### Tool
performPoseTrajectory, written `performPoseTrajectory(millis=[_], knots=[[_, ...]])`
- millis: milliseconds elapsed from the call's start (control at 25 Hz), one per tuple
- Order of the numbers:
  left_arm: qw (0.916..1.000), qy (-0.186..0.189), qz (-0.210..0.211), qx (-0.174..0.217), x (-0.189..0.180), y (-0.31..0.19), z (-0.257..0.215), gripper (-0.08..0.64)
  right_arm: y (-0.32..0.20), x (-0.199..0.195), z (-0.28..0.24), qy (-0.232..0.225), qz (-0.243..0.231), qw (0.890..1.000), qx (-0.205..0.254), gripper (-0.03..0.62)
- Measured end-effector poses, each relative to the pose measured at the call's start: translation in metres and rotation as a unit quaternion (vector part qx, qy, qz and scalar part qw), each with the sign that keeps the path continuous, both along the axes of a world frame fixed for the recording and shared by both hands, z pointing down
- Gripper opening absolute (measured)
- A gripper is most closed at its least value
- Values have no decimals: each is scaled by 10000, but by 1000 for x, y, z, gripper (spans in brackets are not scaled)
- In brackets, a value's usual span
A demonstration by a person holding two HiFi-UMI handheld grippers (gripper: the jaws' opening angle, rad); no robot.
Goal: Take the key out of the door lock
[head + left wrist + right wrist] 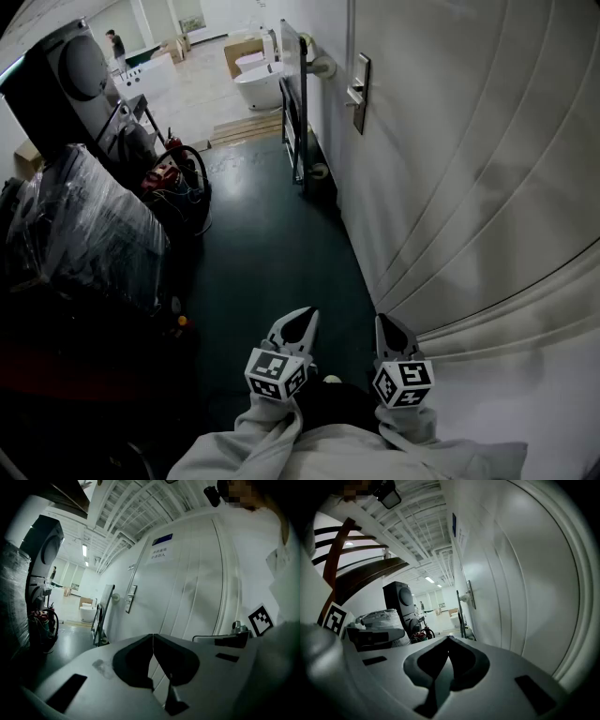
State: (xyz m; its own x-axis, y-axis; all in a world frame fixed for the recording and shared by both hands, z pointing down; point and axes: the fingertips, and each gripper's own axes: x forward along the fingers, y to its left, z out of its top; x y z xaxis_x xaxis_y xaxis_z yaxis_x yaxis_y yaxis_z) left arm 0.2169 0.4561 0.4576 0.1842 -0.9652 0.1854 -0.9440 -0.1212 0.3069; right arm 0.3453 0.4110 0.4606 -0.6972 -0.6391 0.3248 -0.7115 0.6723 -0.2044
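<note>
In the head view the left gripper (305, 317) and right gripper (382, 323) sit low, well short of the lock plate (360, 92) ahead on the door (469, 169), with the right one nearer that door. The left gripper view shows its jaws pressed together and empty. The right gripper view shows the same, with the lock plate ahead to the right and the key too small to make out.

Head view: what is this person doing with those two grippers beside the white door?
A person holds a gripper in each hand, low beside a white door. The left gripper and right gripper are both shut and empty. The lock plate sits well ahead along the door, not reached yet; no key can be made out there.
</note>
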Motion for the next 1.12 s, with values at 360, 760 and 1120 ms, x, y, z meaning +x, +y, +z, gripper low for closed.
performPoseTrajectory(millis=[360,760,1120], knots=[[9999,-44,-85,-38,8,13,-1,15,5,12,2,-71,158,9998,-56,52],[9997,-46,-159,-203,10,30,9,15,22,13,17,-91,126,9994,-300,52],[9993,1,-295,-249,-1,19,14,15,12,5,23,-66,76,9993,-359,52]])
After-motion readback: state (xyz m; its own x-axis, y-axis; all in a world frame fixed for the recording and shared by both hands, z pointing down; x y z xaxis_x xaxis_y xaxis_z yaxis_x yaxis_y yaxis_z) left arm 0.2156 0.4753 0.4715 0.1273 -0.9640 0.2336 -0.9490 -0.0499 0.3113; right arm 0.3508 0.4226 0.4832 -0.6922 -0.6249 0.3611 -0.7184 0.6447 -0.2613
